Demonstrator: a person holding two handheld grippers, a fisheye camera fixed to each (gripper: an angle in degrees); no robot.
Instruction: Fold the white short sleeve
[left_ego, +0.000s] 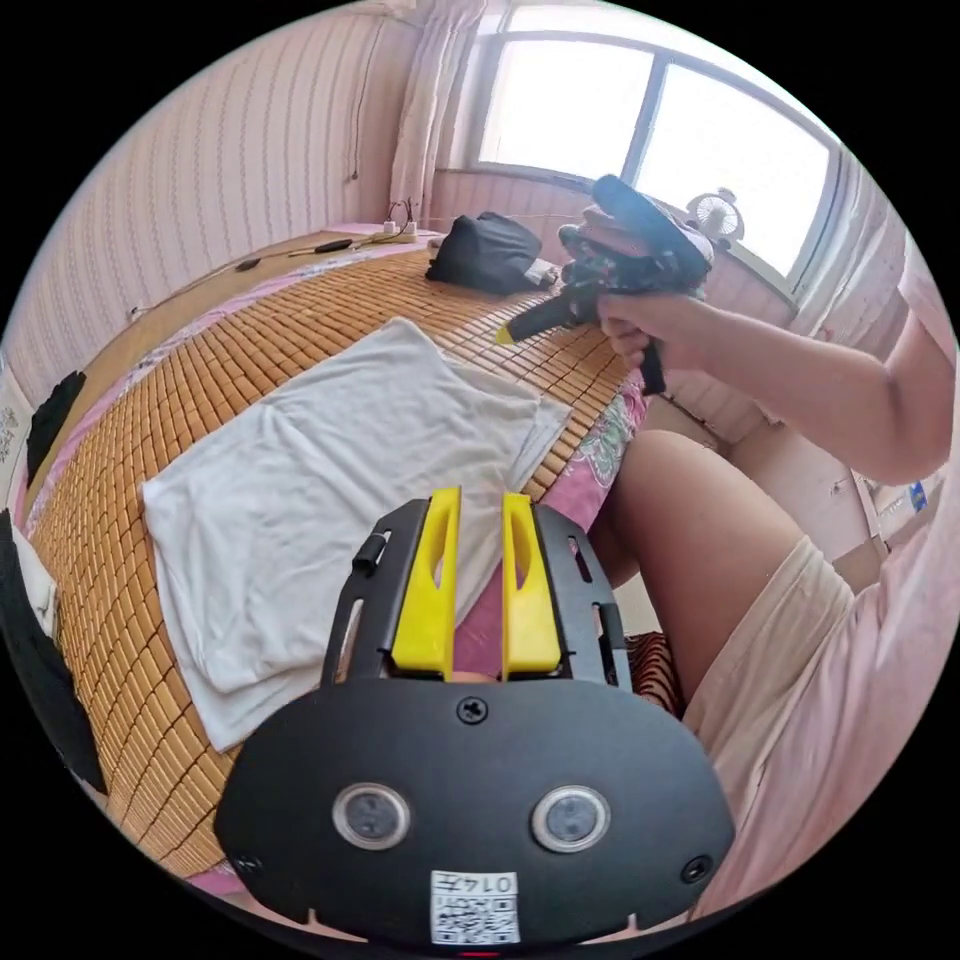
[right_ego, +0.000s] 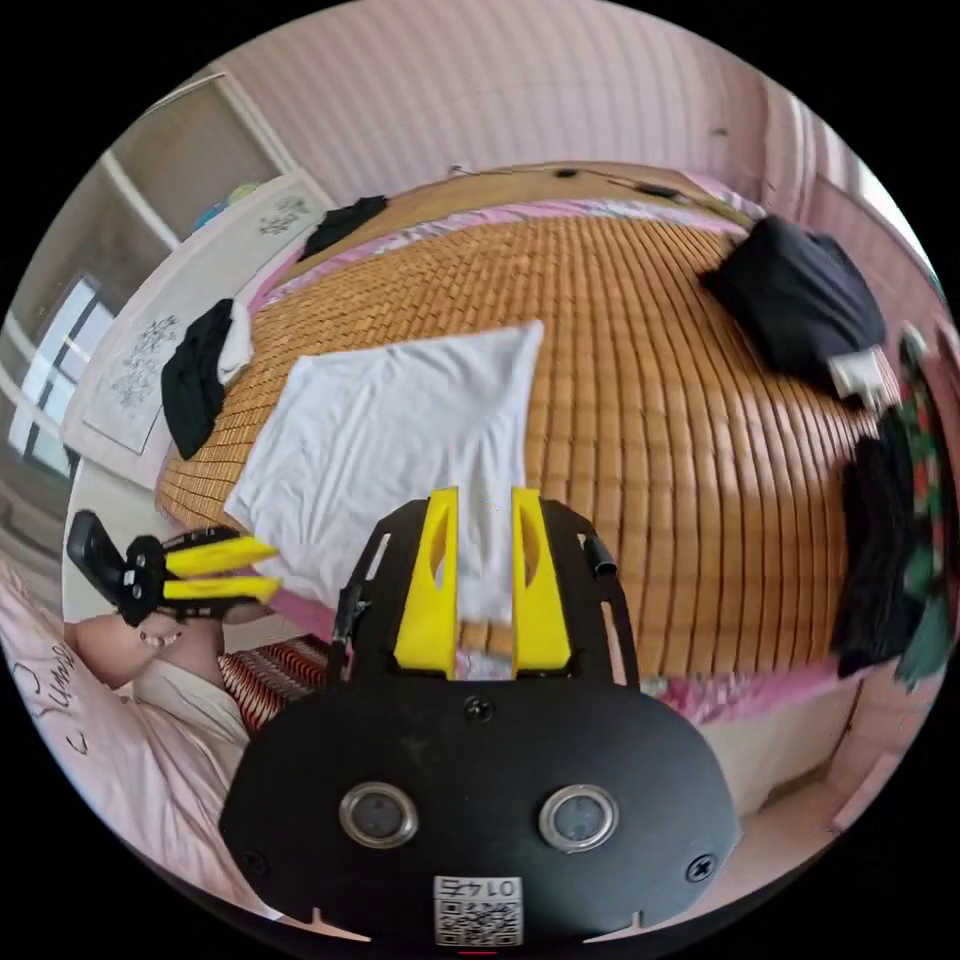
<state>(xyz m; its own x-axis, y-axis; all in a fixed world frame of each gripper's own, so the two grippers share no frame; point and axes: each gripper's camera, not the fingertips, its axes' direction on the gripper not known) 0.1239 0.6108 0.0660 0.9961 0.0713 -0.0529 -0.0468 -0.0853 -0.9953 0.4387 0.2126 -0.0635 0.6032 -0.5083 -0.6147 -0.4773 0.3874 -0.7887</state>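
The white short sleeve shirt lies flat and partly folded on a bamboo mat, with one edge hanging over the bed's near side. My left gripper hovers above that near edge, its yellow jaws a little apart with nothing between them. In the right gripper view it appears as the left gripper, in a hand beside the bed. My right gripper is open and empty, held above the shirt's hanging edge. In the left gripper view a hand holds the right gripper up in the air beyond the shirt.
A black garment lies on the mat's far part. Dark clothes are piled at one end of the bed, and more black clothes at the other. The person's leg is against the bed's edge. A fan stands by the window.
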